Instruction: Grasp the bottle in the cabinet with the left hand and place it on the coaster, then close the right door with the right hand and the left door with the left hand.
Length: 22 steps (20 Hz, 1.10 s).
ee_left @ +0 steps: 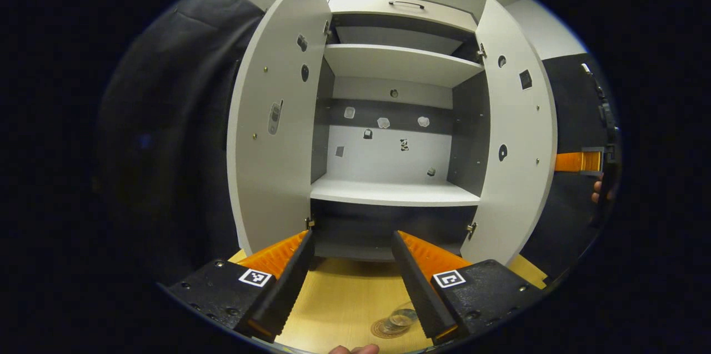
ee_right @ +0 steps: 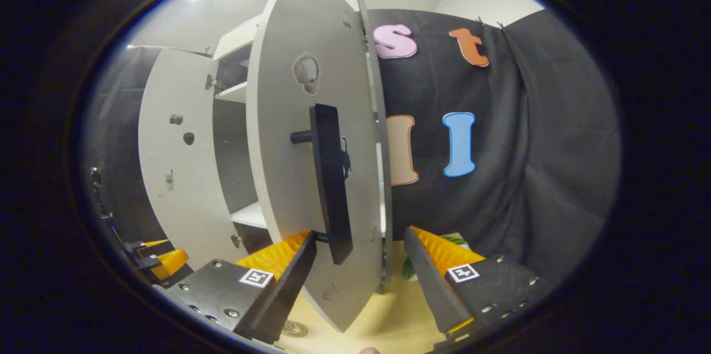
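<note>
Wooden tabletop [ee_left: 344, 298] carries the bottle [ee_left: 401, 318] on its coaster [ee_left: 387, 329], at 6 o'clock between the parted fingers of the left gripper [ee_left: 353, 282]. Right gripper [ee_right: 361, 282], fingers apart, straddles the right door [ee_right: 311, 137] edge below its handle [ee_right: 331, 176]. Risk: a finger snagging the handle. Beyond, the cabinet [ee_left: 394, 193] stands open, left door [ee_left: 275, 120] at 9 o'clock.

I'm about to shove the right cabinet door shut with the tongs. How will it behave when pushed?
The right door looks like a flat rigid panel, so it should swing as one piece without flexing. It hangs on hinges, so it will likely pivot easily. Its smooth face may let the right tongs slide; the handle offers a firmer contact.
</note>
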### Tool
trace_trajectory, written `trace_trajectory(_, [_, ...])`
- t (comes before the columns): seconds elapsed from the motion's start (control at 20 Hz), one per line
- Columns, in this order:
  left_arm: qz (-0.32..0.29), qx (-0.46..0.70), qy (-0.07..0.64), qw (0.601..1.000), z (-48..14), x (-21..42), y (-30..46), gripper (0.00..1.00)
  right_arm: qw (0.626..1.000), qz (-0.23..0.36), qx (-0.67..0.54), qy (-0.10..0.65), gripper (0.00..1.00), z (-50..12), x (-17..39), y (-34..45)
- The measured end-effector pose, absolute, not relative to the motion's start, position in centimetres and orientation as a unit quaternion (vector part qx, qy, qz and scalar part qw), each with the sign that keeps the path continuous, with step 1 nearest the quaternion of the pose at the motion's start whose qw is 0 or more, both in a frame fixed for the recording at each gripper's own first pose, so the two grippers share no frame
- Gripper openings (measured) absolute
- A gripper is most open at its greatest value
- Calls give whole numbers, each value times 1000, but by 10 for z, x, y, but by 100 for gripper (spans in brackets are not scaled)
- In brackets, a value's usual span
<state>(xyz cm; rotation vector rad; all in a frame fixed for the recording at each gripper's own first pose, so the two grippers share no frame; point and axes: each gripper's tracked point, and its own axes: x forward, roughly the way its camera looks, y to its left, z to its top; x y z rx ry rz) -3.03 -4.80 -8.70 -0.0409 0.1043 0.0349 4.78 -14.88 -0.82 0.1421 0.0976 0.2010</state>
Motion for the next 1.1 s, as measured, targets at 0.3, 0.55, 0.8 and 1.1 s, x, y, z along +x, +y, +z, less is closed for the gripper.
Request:
trace_trajectory(0.3, [31, -14, 38, 999, -78, -31, -27, 90, 989, 122, 72, 40, 98, -7, 61, -111])
trace_trajectory(0.55, [54, -32, 32, 998, -73, -30, 1, 90, 989, 128, 68, 31, 100, -8, 80, -76])
trace_trajectory(0.8, [89, -27, 26, 995, -66, -35, 43, 90, 989, 126, 67, 27, 100, -7, 110, -36])
trace_trajectory(1.1, [110, -48, 28, 992, -65, -31, 88, 90, 993, 106, 56, 14, 100, -5, 147, -2])
